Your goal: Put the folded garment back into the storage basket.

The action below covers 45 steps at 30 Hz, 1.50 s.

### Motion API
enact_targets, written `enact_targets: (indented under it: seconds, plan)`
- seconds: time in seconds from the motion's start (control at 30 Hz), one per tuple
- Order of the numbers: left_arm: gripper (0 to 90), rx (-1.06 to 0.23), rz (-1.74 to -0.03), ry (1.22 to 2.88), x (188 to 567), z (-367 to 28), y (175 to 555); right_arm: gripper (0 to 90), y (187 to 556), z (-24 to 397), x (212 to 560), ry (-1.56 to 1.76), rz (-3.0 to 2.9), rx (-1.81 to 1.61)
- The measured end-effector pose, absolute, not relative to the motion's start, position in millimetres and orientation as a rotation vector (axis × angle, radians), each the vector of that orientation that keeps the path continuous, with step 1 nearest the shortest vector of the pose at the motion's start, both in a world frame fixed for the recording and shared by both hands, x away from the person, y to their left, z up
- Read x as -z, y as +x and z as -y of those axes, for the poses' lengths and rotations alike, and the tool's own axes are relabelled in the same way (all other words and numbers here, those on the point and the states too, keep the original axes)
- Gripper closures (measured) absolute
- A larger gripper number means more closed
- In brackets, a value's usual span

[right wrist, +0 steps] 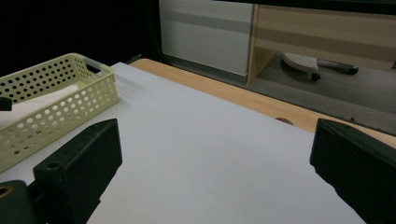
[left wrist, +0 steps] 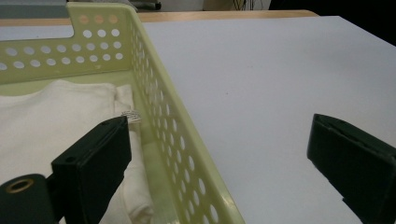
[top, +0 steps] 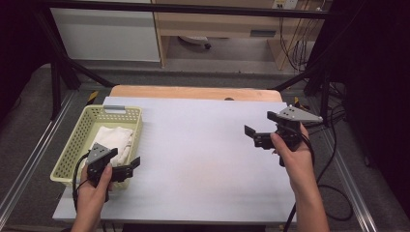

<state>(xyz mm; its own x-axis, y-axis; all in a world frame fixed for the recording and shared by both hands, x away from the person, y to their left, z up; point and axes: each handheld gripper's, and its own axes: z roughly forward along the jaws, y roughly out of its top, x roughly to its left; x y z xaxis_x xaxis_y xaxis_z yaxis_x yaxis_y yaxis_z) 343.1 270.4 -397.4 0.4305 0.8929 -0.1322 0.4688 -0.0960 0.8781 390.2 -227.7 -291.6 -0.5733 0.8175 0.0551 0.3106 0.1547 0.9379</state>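
Note:
A pale yellow perforated basket (top: 77,140) stands at the table's left with a folded white cloth (top: 116,137) in it. My left gripper (top: 124,159) is open at the basket's near right corner. In the left gripper view its jaws straddle the basket wall (left wrist: 159,102), one over the cloth (left wrist: 51,116) and one over the table, with nothing held in the left gripper (left wrist: 217,126). My right gripper (top: 261,123) hovers open over the table's right side, pointing left. The right gripper (right wrist: 215,127) faces the distant basket (right wrist: 60,100).
A white sheet (top: 203,159) covers the wooden table (top: 193,92), whose bare edge shows at the back. Black frame bars (top: 63,63) rise around the table. Cables (top: 333,159) trail at the right, and cabinets (top: 106,34) stand behind.

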Motion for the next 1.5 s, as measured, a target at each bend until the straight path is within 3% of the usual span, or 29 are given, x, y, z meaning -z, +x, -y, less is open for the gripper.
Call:
enact_targets:
  seconds: [0.73,1.5]
  plan:
    - [6.8,-0.514,-1.199,1.727,401,-273,345,3.5,378,267,303,1.134,-1.943,-1.352]
    - [7.5,-0.508,-1.188,1.742,401,-273,345,3.0,365,270,359,1.177,-1.88,-1.362]
